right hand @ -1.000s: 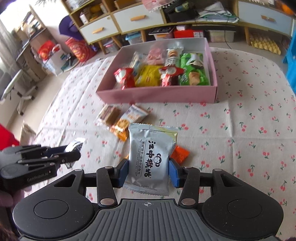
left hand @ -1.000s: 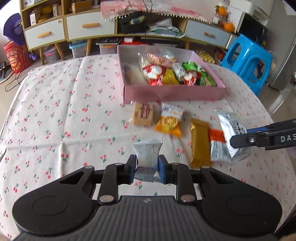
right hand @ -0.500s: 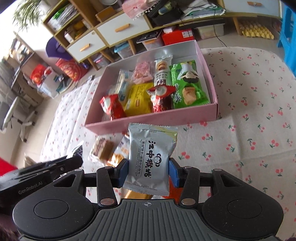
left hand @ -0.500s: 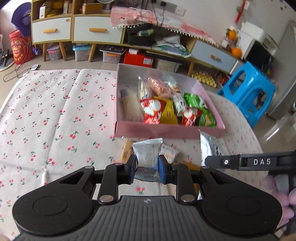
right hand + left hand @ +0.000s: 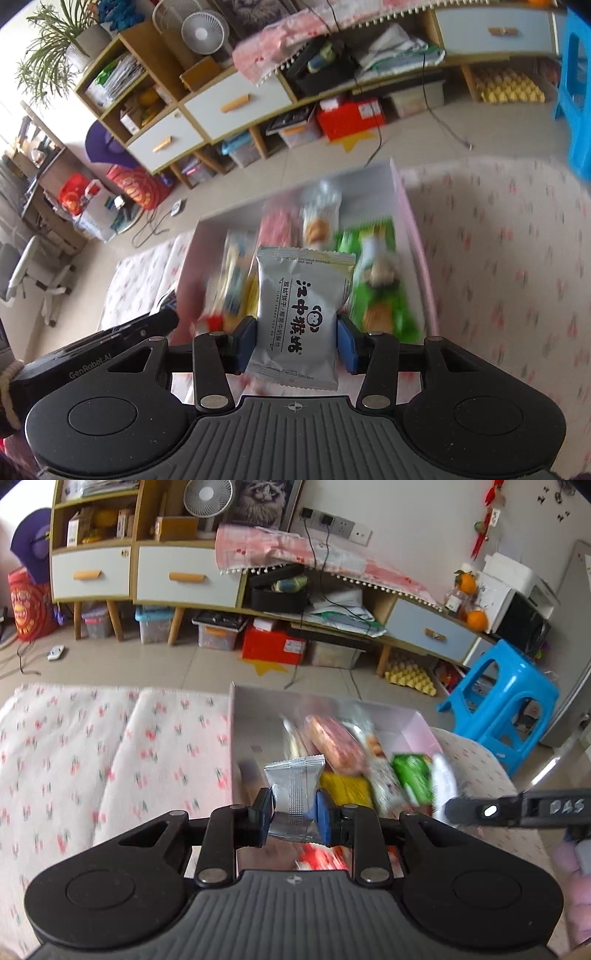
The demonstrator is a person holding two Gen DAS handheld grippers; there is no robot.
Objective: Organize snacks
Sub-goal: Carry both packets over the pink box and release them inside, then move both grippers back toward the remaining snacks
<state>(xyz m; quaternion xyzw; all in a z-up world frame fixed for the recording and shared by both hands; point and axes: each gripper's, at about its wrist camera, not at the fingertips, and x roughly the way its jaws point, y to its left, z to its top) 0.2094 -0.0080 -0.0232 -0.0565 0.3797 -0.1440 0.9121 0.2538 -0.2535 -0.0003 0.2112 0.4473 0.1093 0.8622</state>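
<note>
My left gripper (image 5: 293, 814) is shut on a small silver snack packet (image 5: 294, 794) and holds it above the pink box (image 5: 417, 723). My right gripper (image 5: 295, 341) is shut on a larger silver packet with black Chinese letters (image 5: 301, 317), also above the pink box (image 5: 415, 229). The box holds several snacks: a pink pack (image 5: 334, 744), a yellow pack (image 5: 345, 788) and a green pack (image 5: 412, 781). The box contents are blurred. The right gripper shows from the side in the left wrist view (image 5: 517, 806), and the left gripper shows in the right wrist view (image 5: 99, 350).
The table wears a white cloth with cherries (image 5: 92, 757). Beyond it stand a low cabinet with drawers (image 5: 184, 578), storage bins on the floor (image 5: 218, 631) and a blue plastic stool (image 5: 506, 701).
Both grippers have risen and moved forward with their packets, from over the loose snacks on the cloth to over the pink box. The loose snacks have dropped out of view.
</note>
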